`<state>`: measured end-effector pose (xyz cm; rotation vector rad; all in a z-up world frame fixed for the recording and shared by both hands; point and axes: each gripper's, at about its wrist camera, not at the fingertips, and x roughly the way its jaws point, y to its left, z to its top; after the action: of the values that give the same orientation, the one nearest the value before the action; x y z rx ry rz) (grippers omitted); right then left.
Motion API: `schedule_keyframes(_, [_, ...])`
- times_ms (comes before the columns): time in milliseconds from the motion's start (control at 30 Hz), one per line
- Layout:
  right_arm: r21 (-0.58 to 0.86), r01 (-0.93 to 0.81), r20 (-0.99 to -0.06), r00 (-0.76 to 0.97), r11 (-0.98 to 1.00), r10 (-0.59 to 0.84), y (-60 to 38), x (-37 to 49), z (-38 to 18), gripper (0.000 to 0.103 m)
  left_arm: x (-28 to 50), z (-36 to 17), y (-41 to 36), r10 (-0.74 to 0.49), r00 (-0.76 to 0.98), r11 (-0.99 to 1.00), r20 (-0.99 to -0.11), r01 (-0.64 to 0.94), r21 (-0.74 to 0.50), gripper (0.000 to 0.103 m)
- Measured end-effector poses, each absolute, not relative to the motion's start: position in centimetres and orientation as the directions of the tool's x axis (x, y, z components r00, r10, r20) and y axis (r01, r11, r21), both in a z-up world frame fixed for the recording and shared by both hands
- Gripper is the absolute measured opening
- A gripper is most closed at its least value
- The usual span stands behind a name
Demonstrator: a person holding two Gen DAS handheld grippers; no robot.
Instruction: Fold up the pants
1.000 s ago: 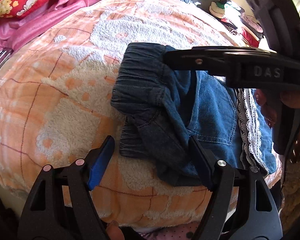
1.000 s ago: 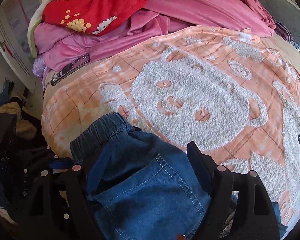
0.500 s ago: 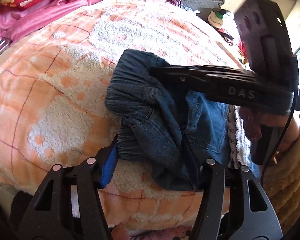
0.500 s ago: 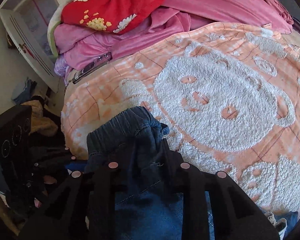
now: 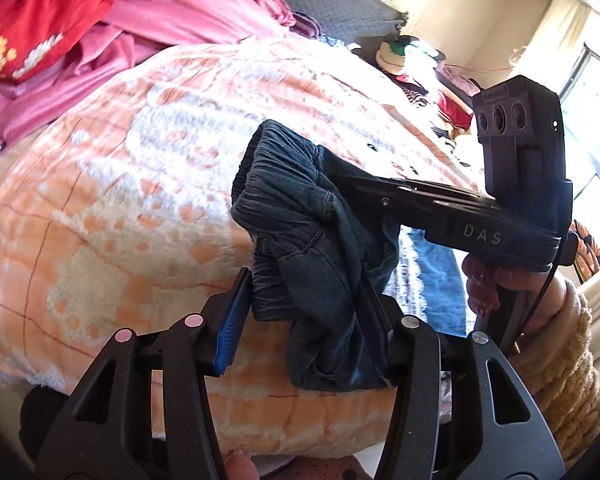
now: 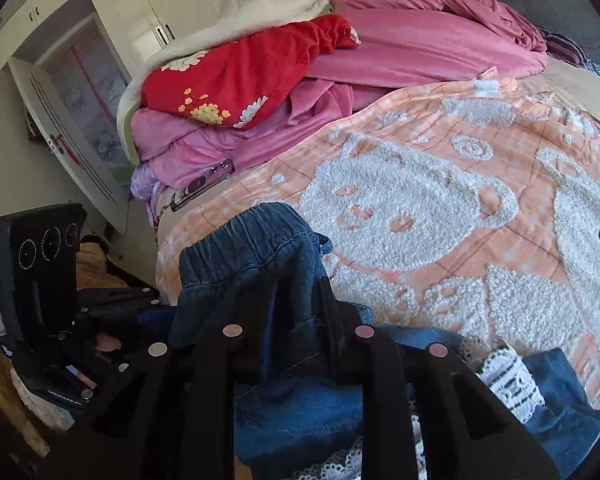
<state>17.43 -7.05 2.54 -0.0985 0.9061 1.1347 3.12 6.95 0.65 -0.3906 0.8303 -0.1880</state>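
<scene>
The dark blue denim pants (image 5: pixel 300 232) with an elastic waistband hang lifted over the orange-and-white bear blanket (image 5: pixel 140 184). My right gripper (image 5: pixel 340 184) reaches in from the right, shut on the waistband; in the right wrist view its jaws (image 6: pixel 296 292) pinch the bunched waistband (image 6: pixel 252 240). My left gripper (image 5: pixel 300 312) has its jaws narrowed around the lower waist fabric, blue pad (image 5: pixel 230 328) touching the cloth. White lace trim (image 6: pixel 508 380) and the lighter denim legs (image 6: pixel 560 400) lie below.
Pink and red bedding (image 6: pixel 300 72) is piled at the head of the bed. A phone (image 6: pixel 204 184) lies at the blanket's edge. A white wardrobe (image 6: pixel 80 80) stands left. Clothes (image 5: pixel 420 68) are heaped beyond the bed, near a window (image 5: pixel 596 120).
My right gripper shut on the waistband and lifted it up off the blanket. My left gripper narrowed around the lower waist fabric and rose with it.
</scene>
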Motion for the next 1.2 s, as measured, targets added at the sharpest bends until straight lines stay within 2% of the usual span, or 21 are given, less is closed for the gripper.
schedule_keyframes(300, [0.367,-0.768,-0.635,0.205,0.524,0.745,-14.8,16.6,3.6,0.019,4.6,2.4,0.2,-0.388,0.636,0.909,-0.667,0.146,-0.389,0.042])
schedule_keyframes(500, [0.369,-0.7,-0.669,0.256,0.611,0.698,-19.6,16.5,2.3,0.022,5.2,1.0,-4.2,-0.443,0.566,0.895,-0.695,0.236,-0.378,0.041])
schedule_keyframes(533, [0.375,-0.68,-0.673,0.268,0.63,0.69,-20.3,16.6,2.0,0.028,5.3,0.7,-4.7,-0.449,0.556,0.893,-0.699,0.249,-0.376,0.041])
schedule_keyframes(567, [0.386,-0.656,-0.673,0.281,0.649,0.684,-21.1,16.7,1.8,0.039,5.3,0.4,-5.2,-0.453,0.549,0.891,-0.703,0.26,-0.372,0.041])
schedule_keyframes(600, [0.405,-0.63,-0.671,0.288,0.663,0.683,-21.8,16.9,1.6,0.044,5.2,0.1,-5.5,-0.455,0.543,0.89,-0.706,0.266,-0.369,0.041])
schedule_keyframes(667, [0.423,-0.6,-0.662,0.307,0.679,0.684,-22.5,17.1,1.7,0.063,5.1,-0.1,-6.0,-0.459,0.538,0.889,-0.708,0.271,-0.37,0.041])
schedule_keyframes(833, [0.408,-0.645,-0.642,0.302,0.647,0.705,-20.7,17.1,3.1,0.08,4.5,0.6,-5.4,-0.458,0.561,0.889,-0.69,0.268,-0.372,0.041])
schedule_keyframes(933, [0.409,-0.651,-0.659,0.274,0.639,0.701,-18.7,18.0,3.1,0.083,3.8,1.4,-4.6,-0.42,0.596,0.907,-0.684,0.25,-0.339,0.041])
schedule_keyframes(967, [0.412,-0.642,-0.671,0.266,0.647,0.692,-18.1,18.4,2.9,0.093,3.7,1.5,-4.4,-0.401,0.606,0.916,-0.687,0.243,-0.32,0.041])
schedule_keyframes(1133, [0.459,-0.597,-0.719,0.185,0.658,0.67,-16.1,20.6,0.7,0.093,4.8,0.7,-4.4,-0.34,0.61,0.94,-0.716,0.219,-0.261,0.042])
schedule_keyframes(1200, [0.5,-0.586,-0.715,0.136,0.637,0.686,-15.8,20.8,-0.1,0.074,5.6,0.0,-4.9,-0.334,0.611,0.943,-0.718,0.225,-0.246,0.042])
